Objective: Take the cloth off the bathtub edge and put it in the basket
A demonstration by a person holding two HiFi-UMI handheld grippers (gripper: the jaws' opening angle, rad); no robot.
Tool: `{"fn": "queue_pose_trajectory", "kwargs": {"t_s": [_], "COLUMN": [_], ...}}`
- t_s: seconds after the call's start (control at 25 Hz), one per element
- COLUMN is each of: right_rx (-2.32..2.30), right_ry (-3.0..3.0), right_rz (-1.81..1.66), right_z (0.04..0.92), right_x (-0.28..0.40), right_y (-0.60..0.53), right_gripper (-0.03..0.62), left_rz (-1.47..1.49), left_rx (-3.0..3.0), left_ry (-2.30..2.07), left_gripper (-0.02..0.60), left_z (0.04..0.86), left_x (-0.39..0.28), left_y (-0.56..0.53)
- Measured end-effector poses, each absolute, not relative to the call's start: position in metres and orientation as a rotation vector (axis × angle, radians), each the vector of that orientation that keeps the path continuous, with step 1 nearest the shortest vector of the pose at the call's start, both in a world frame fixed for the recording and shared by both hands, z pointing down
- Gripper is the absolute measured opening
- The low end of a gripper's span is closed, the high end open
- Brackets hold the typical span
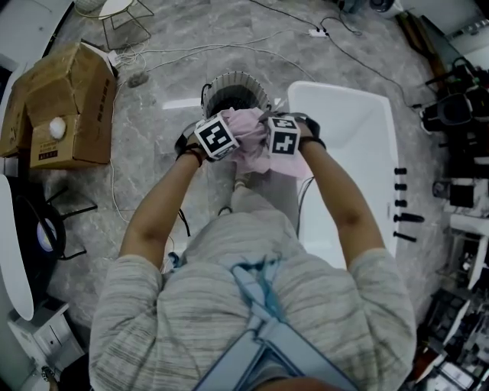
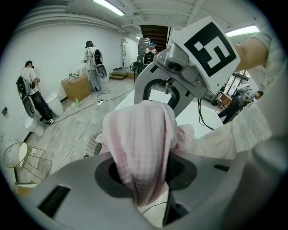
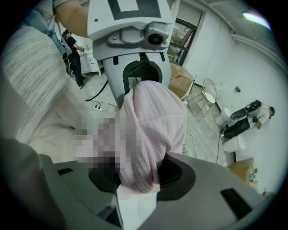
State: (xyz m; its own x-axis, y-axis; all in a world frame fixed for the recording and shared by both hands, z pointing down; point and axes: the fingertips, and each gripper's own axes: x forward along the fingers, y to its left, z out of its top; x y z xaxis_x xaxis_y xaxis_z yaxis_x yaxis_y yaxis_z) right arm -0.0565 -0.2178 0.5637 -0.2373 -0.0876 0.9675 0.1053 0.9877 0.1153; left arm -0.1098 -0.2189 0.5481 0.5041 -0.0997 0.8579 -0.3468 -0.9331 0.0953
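Observation:
A pale pink cloth (image 1: 250, 143) hangs bunched between both grippers, just in front of the round wire basket (image 1: 237, 88) with a dark inside. My left gripper (image 1: 226, 150) is shut on the cloth's left part; in the left gripper view the pink cloth (image 2: 139, 143) fills the jaws. My right gripper (image 1: 269, 153) is shut on its right part, and the cloth (image 3: 153, 134) drapes over the jaws in the right gripper view. The white bathtub (image 1: 359, 153) lies to the right, its near-left edge beside the cloth.
A cardboard box (image 1: 65, 107) stands on the marble floor at the left. Cables (image 1: 252, 38) run across the floor behind the basket. A wire stool (image 1: 126, 23) sits at the far left. Equipment racks (image 1: 458, 153) line the right side. People stand far off in the room (image 2: 92, 63).

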Motion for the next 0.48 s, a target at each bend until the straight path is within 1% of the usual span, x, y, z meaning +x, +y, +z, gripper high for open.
{"fn": "queue_pose_trajectory", "kwargs": {"t_s": [0.48], "right_rx": [-0.063], "right_ry": [-1.855], "right_rz": [-0.266], "right_z": [0.545], "right_x": [-0.085], "right_y": [-0.356], "right_gripper": [0.192], "left_rz": [1.408], "left_rx": [2.418], "left_ry": [-0.484], "left_gripper": [0.161], "left_z": [0.528], "left_x": [-0.138], "left_y": [-0.349]}}
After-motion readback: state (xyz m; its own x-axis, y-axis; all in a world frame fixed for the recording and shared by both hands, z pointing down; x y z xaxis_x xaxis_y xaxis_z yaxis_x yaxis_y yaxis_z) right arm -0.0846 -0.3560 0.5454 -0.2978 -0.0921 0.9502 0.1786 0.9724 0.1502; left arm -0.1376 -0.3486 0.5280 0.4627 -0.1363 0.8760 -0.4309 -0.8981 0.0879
